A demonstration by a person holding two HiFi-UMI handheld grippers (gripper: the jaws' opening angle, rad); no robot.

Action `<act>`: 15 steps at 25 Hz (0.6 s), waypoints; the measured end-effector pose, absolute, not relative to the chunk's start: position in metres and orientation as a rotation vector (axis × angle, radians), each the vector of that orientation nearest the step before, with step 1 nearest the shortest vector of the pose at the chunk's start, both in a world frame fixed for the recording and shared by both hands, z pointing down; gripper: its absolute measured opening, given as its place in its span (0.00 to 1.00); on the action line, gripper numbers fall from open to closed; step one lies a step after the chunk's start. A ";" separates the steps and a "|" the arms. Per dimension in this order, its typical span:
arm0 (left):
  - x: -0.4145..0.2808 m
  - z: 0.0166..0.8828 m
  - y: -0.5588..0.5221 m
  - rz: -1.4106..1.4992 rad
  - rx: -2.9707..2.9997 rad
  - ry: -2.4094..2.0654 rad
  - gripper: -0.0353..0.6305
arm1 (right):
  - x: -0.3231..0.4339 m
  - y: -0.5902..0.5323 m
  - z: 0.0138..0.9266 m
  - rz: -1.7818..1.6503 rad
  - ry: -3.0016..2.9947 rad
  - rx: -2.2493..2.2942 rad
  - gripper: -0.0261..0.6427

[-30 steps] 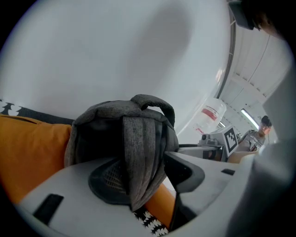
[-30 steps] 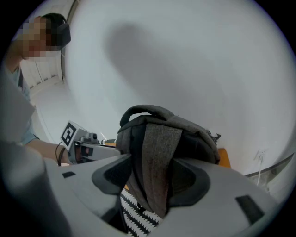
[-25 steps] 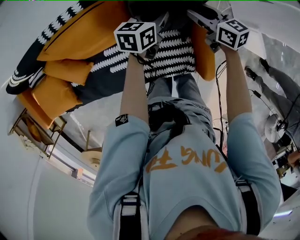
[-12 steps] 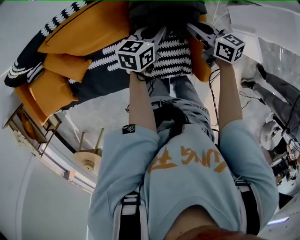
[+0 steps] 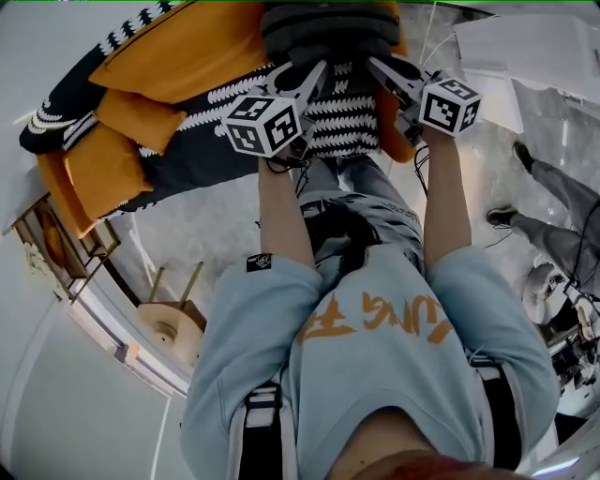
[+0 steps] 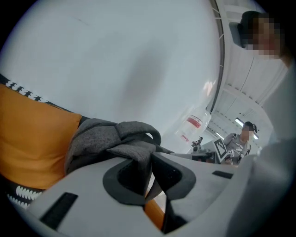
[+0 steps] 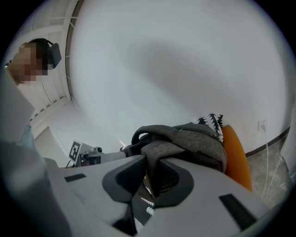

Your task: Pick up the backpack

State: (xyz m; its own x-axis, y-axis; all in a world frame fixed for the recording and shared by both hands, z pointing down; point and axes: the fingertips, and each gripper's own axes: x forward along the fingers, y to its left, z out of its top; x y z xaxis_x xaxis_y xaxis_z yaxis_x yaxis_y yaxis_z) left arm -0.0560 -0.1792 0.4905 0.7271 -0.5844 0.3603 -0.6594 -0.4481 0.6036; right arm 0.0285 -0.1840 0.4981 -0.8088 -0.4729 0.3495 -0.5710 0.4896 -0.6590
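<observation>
A dark grey backpack [image 5: 328, 23] hangs at the top of the head view, above the patterned sofa seat, held between both grippers. My left gripper [image 5: 298, 71] is shut on a fold of its grey fabric [image 6: 108, 139], pinched between the jaws [image 6: 143, 171]. My right gripper [image 5: 382, 67] grips the other side. Its jaws are still closing, with a fold of the backpack [image 7: 185, 139] pressed between them [image 7: 150, 178]. A curved carry handle [image 7: 138, 134] shows above the right jaws. The backpack's lower body is hidden behind the grippers.
Orange cushions [image 5: 169, 56] and a black-and-white patterned cover [image 5: 347, 117] lie on the sofa under the backpack. A round wooden stool [image 5: 173, 323] stands at lower left. Another person's legs [image 5: 553, 220] are at right. A white wall [image 6: 115, 60] fills both gripper views.
Both grippers have drawn back toward the person's body and risen, bringing the backpack along. More of the grey backpack now shows at the top of the head view.
</observation>
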 end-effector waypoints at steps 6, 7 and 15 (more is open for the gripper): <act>-0.034 0.483 -0.146 0.089 2.144 -1.000 0.14 | 0.059 -0.151 0.493 1.240 -2.629 0.912 0.13; -0.034 0.478 -0.143 0.080 2.148 -1.012 0.14 | 0.061 -0.148 0.489 1.231 -2.636 0.906 0.13; -0.050 0.414 -0.124 0.005 2.228 -1.134 0.14 | 0.051 -0.134 0.425 1.090 -2.785 0.791 0.12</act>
